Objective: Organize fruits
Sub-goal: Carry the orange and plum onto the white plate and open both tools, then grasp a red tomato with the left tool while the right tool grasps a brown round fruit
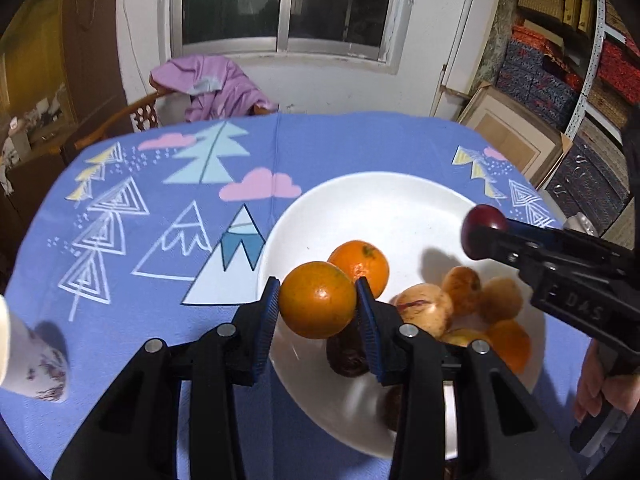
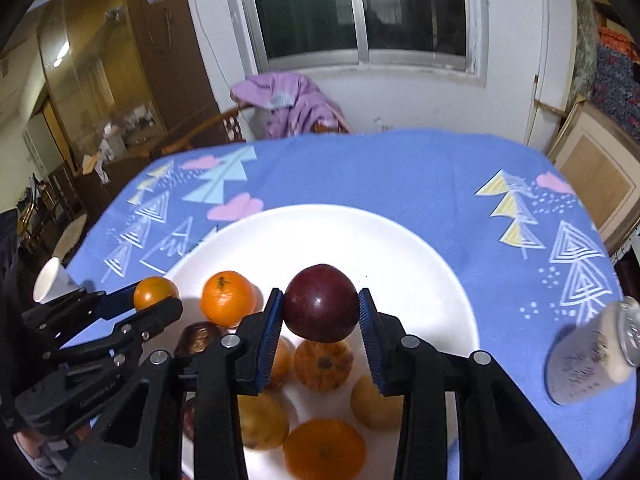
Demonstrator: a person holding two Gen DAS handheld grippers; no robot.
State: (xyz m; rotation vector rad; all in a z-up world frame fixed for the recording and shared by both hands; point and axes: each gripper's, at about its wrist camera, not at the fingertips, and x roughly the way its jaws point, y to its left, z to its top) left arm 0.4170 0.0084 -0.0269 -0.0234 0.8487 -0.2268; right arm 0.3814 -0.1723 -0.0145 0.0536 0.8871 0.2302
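Your left gripper (image 1: 317, 302) is clamped on an orange (image 1: 318, 300); both blue pads press its sides, and the fruit hangs above the 9 o'clock rim of the white plate (image 1: 384, 204). Your right gripper (image 2: 320, 306) is clamped the same way on a dark red plum (image 2: 321, 303), held over the plate's center. In the left wrist view, that plum (image 1: 484, 222) appears at 3 o'clock, raised above the plate at the tip of the right gripper's fingers.

Fruit resting on the plate, as seen in the right wrist view:
- A second orange (image 2: 227, 298) lies at 9 o'clock, just beside the left gripper's load.
- A striped yellow-red apple (image 2: 324, 365) sits directly below the held plum.
- A third orange (image 2: 325, 450) lies at 6 o'clock, with a yellowish fruit (image 2: 262, 420) to its left and another (image 2: 370, 402) to its right.
- A dark brown fruit (image 2: 198, 338) lies at 8 o'clock, partly hidden by your gripper fingers.

The plate stands on a blue tablecloth (image 2: 400, 176) printed with trees and clouds. A paper cup (image 2: 50, 280) stands at 9 o'clock off the plate. A can (image 2: 592, 356) lies tilted at 3 o'clock, well apart from the plate.
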